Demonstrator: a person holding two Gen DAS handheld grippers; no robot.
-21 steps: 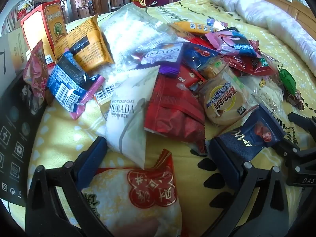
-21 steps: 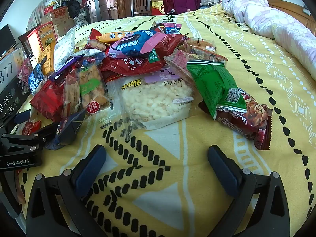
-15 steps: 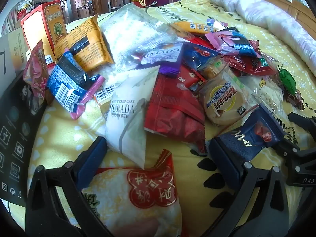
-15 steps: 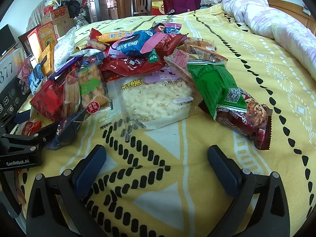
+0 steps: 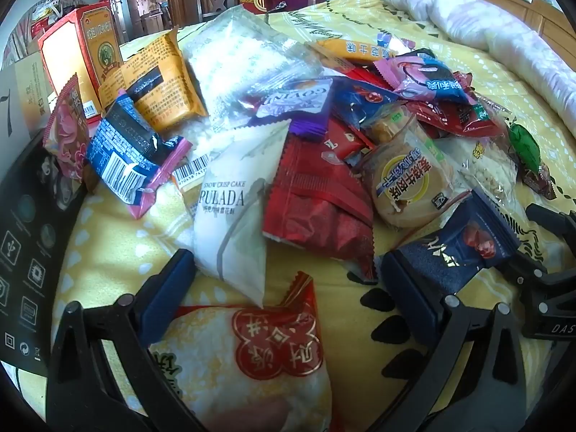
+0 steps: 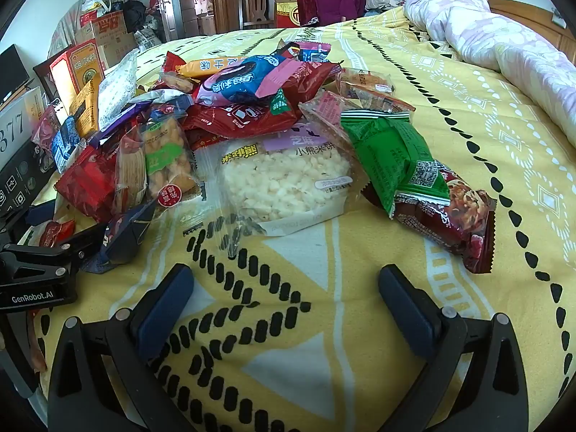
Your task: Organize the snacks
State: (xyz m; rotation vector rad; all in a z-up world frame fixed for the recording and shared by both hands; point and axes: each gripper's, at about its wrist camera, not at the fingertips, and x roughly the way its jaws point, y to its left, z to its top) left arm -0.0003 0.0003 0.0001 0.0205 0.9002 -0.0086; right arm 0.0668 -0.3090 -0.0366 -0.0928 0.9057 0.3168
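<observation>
The snacks (image 6: 252, 115) lie in one big messy pile on a bed (image 6: 450, 115) with a yellow cover. None of them look sorted yet, so the job seems to be at its start.

Close to the left tool (image 5: 284, 289) there is a yellow bag with a red stamp (image 5: 252, 356). It lies right under the tool, between its two blue pads (image 5: 169, 288). The pads stand wide apart and do not press on it. The left tool holds nothing. Just past it lie a white bag (image 5: 234, 216) and a red bag (image 5: 316, 208), partly on top of each other. A dark blue bag (image 5: 457, 248) rests by the right pad.

The right tool (image 6: 284, 289) is wide open too and holds nothing. Only bare bed cover is between its pads. In front of it lies a clear bag of white puffed rice (image 6: 284, 183). Beside that is a green bag (image 6: 392, 158) lying on a dark red bag (image 6: 450, 223).

To do this step well, I think it is best to take one bag at a time. Start with a bag at the edge of the pile, like the yellow one or the rice one. Pinch it by its flat sealed end and squeeze softly, since the food inside may crumble. Lift slowly so other bags do not slide. Far off stand a red box (image 5: 79, 50) and a rolled blanket (image 6: 504, 43).
</observation>
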